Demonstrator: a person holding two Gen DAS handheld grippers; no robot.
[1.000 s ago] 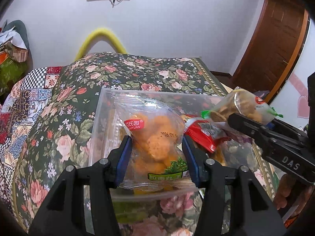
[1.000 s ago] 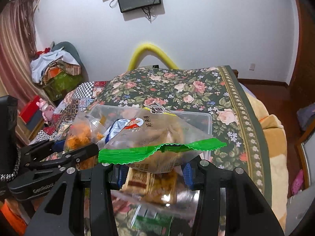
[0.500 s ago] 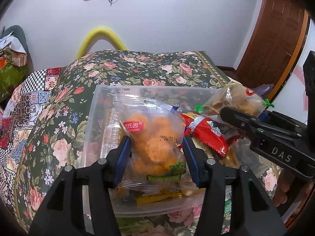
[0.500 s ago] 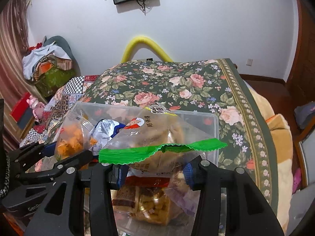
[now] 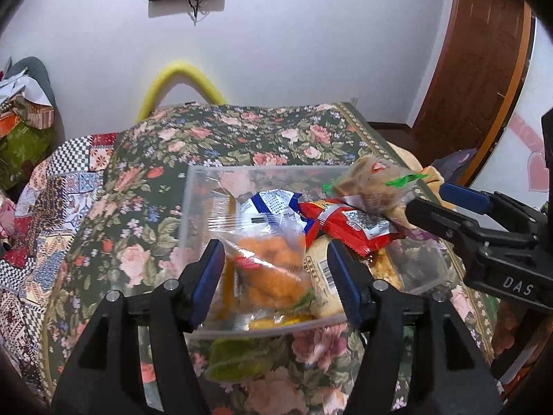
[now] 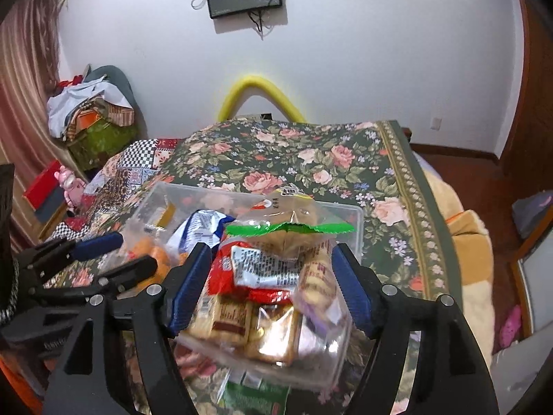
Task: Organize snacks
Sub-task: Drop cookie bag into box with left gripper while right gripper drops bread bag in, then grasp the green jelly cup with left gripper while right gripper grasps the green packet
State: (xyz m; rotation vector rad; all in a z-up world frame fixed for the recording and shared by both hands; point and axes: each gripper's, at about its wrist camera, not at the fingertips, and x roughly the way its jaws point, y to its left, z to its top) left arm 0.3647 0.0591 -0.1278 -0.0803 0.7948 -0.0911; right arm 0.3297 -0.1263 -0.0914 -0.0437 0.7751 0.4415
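Note:
A clear plastic bin [image 5: 193, 207] sits on the floral bedspread and holds several snack packets. My left gripper [image 5: 276, 276] is open over the bin's near edge, and the orange snack bag [image 5: 273, 273] lies in the bin between its fingers. My right gripper [image 6: 273, 276] is open above the bin's right side; it also shows in the left wrist view [image 5: 446, 204]. The green-edged bag of brown snacks [image 6: 293, 221] rests on the pile in the bin [image 6: 356, 221], over a red packet [image 6: 249, 269]. The same bag [image 5: 373, 183] and red packet [image 5: 349, 224] show in the left wrist view.
A green packet [image 5: 238, 363] lies on the bedspread [image 5: 242, 138] in front of the bin. A yellow foam arch [image 5: 179, 79] stands at the wall beyond the bed. Piled clothes and boxes [image 6: 93, 114] sit at the left, a wooden door [image 5: 477, 69] at the right.
Both grippers have opened and let go of their bags. The orange bag and the green-edged bag have dropped into the bin. Both grippers moved forward over the bin.

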